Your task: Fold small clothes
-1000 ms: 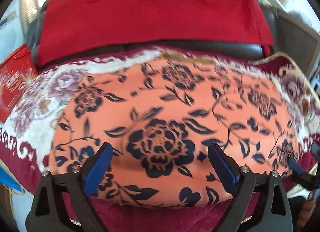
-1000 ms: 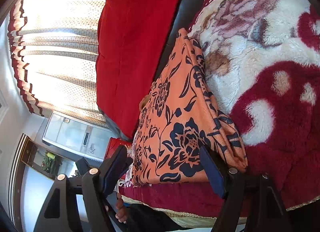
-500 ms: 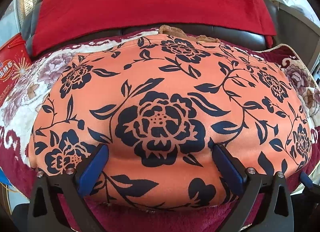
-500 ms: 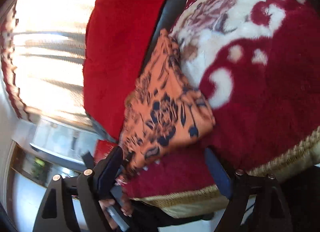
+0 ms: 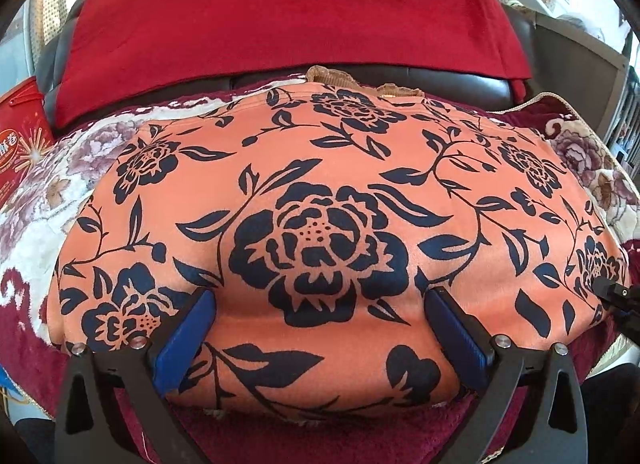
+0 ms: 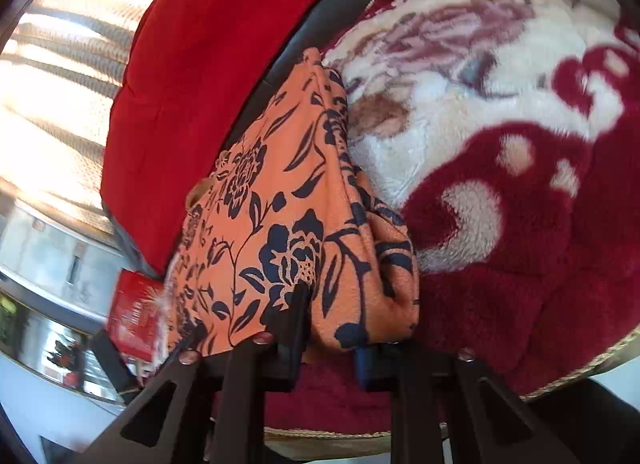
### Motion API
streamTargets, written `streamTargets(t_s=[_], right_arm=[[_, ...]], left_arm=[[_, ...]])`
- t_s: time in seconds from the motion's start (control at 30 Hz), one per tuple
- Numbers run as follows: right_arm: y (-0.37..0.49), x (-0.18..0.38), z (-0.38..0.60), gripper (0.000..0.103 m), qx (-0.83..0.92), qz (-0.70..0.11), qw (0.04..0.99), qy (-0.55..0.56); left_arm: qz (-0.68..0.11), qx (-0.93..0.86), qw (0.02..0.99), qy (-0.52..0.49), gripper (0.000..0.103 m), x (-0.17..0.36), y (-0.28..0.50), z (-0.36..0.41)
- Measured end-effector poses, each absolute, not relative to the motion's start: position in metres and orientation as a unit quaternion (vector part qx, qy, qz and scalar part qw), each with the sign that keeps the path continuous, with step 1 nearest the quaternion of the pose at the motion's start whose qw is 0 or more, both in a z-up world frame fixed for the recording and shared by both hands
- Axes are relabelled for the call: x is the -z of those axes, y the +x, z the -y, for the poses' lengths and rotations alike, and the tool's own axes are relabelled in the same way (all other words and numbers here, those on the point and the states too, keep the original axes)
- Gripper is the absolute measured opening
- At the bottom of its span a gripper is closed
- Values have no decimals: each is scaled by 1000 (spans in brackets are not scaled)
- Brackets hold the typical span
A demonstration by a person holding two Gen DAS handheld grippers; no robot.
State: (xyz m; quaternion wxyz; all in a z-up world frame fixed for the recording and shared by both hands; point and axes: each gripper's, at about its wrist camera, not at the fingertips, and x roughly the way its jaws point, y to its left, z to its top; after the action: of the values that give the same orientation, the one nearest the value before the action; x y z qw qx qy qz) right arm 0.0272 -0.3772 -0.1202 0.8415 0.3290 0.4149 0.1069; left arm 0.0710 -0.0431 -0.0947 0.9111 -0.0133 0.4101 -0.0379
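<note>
Right gripper [image 6: 328, 328] has pinched the folded orange floral garment [image 6: 288, 224]; left gripper [image 5: 320, 328] gapes.

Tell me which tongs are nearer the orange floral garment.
Right. The right tongs are pinching the orange floral garment at its corner; the left tongs stand open, pads pressing its near edge.

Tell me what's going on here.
A person is folding an orange floral garment on a red and cream plush blanket, holding a tool in each hand. The right tool has clamped shut on the garment's near corner. The left tool sits wide open, pressed down on the near edge without pinching it. A red cushion lies behind.
</note>
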Motion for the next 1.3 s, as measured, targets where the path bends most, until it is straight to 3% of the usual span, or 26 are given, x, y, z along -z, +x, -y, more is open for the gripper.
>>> streamTargets(t_s=[0.17,0.27,0.3,0.33,0.4,0.6,0.9,0.97,1.0,1.03,1.2,1.3], right_arm=[[18,101,371,13,-62,-424,867,255],[16,106,389,28,-69,-429,848,305],[14,105,395,38,-64,-429,846,312],[12,101,400,57,-52,-426,848,311],[8,88,410,73,-37,-406,859,309],[41,58,416,73,-58,-391,864,311],[121,77,357,71,-106,-464,845,243],[127,79,345,55,-106,-476,850,201],[127,76,338,37,-108,-479,853,178],[127,71,333,30,-106,-478,856,162],[123,58,327,24,-56,-474,874,87],[127,65,338,28,-60,-472,869,137]], left_arm=[[-389,54,920,-11,103,97,65,39],[-379,63,923,-8,103,98,62,38],[-378,65,923,-9,103,98,61,37],[-378,67,923,-9,103,99,60,37],[-377,70,924,-9,103,99,58,35],[-380,72,922,-5,103,98,58,35],[-383,76,921,-3,103,98,63,35],[-382,74,921,-2,103,98,63,36],[-382,73,921,-2,103,98,62,36],[-382,73,921,-1,103,98,62,37],[-382,72,921,0,103,98,62,37],[-382,72,921,0,103,98,63,37]])
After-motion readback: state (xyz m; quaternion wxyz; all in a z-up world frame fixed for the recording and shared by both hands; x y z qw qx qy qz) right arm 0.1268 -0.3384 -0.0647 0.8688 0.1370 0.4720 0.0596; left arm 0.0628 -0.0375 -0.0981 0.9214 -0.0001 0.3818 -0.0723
